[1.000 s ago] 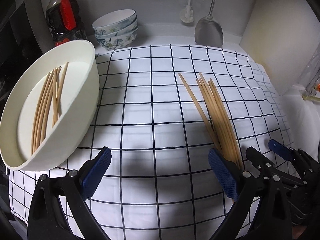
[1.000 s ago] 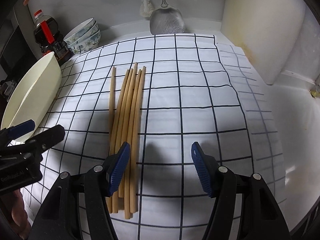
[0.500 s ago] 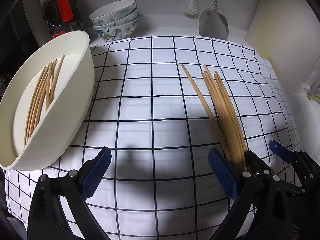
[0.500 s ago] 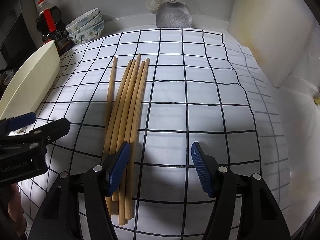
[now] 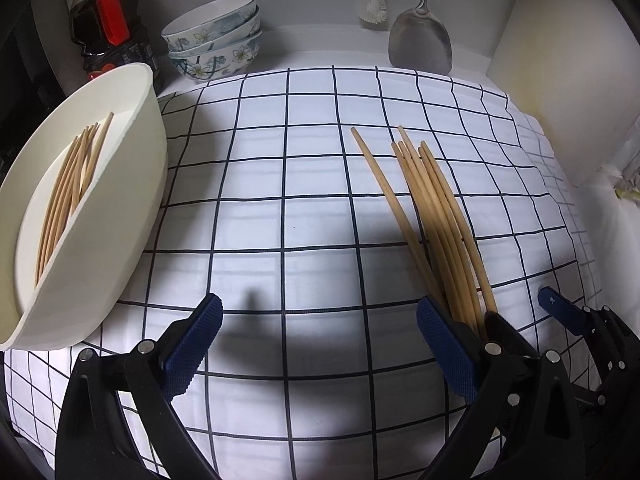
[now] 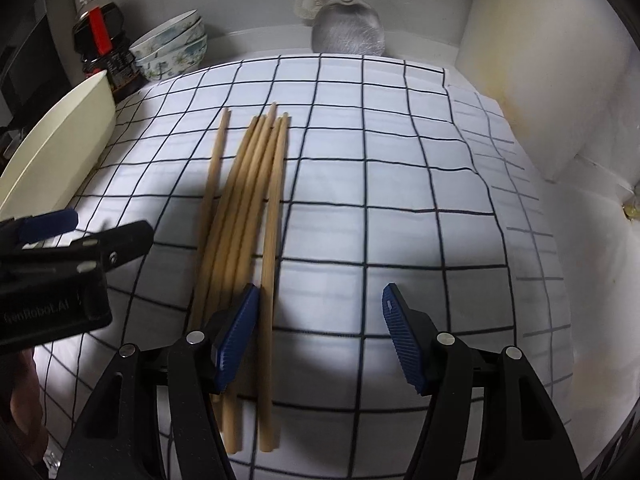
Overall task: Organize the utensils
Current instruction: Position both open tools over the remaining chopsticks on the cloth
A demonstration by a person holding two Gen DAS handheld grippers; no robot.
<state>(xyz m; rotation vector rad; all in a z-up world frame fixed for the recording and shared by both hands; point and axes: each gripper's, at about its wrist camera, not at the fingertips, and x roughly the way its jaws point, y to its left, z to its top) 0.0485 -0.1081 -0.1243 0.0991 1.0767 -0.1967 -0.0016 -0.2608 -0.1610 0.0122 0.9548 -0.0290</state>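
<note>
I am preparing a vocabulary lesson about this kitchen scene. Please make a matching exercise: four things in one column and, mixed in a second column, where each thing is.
Things:
1. loose chopsticks
2. patterned bowls
3. metal spatula
4. dark bottle

Places:
A. leaning against the back wall, handle up
B. lying on the checked cloth
C. stacked at the back, right of the bottle
D. standing in the far left corner, behind the white tub

Pairs: 1-B, 2-C, 3-A, 4-D
</note>
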